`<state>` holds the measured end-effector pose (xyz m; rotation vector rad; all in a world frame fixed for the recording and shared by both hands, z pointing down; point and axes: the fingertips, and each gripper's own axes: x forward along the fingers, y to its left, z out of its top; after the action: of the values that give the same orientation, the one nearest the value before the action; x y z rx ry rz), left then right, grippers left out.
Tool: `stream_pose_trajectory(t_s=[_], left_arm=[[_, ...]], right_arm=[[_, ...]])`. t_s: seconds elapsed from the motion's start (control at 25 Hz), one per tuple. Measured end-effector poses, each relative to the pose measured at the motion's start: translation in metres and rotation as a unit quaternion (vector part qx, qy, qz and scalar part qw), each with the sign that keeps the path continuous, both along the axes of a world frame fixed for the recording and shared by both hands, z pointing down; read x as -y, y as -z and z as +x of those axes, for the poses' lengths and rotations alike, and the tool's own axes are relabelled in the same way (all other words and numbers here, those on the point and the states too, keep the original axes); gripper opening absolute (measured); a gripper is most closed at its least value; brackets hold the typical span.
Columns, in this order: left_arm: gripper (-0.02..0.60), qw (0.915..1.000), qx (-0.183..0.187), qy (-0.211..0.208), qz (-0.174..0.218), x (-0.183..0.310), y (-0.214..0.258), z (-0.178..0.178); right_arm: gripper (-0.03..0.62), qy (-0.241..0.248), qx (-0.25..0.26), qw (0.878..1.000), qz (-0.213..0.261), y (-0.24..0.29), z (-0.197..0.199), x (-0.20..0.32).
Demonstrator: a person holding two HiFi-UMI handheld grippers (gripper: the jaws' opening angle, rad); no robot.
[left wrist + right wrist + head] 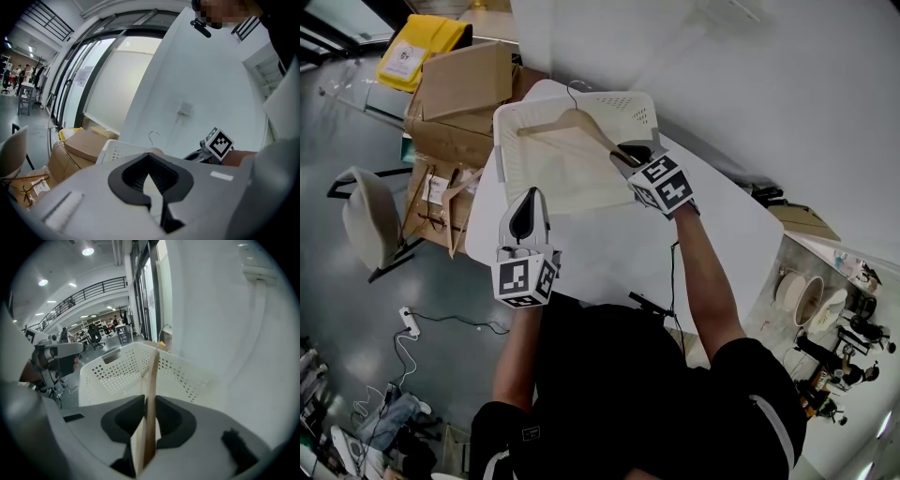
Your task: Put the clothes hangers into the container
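A wooden hanger (572,120) with a metal hook lies across the top of the white perforated basket (502,141) on the white table (675,244). My right gripper (623,155) is shut on the hanger's near end, at the basket's near right corner. In the right gripper view the hanger (151,394) stands on edge between the pads, pointing into the basket (108,376). My left gripper (528,197) hovers at the table's left edge, shut and empty. From the left gripper view I see the basket (117,150), the hanger's hook (152,136) and the right gripper's marker cube (218,143).
Cardboard boxes (464,89) are stacked left of the table, with a yellow bag (422,47) behind them. A pale chair (370,220) stands on the grey floor to the left, a power strip (411,322) below it. A white wall runs along the table's far side.
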<state>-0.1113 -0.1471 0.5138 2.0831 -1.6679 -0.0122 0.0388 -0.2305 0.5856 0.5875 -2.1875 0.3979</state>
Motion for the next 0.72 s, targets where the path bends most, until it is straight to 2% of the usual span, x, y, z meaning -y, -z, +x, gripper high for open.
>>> stream_pose_trajectory(t_s=[0.16, 0.72], left_arm=[[0.005, 1.0, 0.0, 0.0, 0.0, 0.0, 0.0, 0.002], [0.005, 1.0, -0.004, 0.002, -0.003, 0.001, -0.003, 0.002]], right_arm=[[0.087, -0.006, -0.019, 1.0, 0.007, -0.004, 0.008, 0.007], [0.089, -0.018, -0.024, 1.0, -0.003, -0.006, 0.012, 0.018]])
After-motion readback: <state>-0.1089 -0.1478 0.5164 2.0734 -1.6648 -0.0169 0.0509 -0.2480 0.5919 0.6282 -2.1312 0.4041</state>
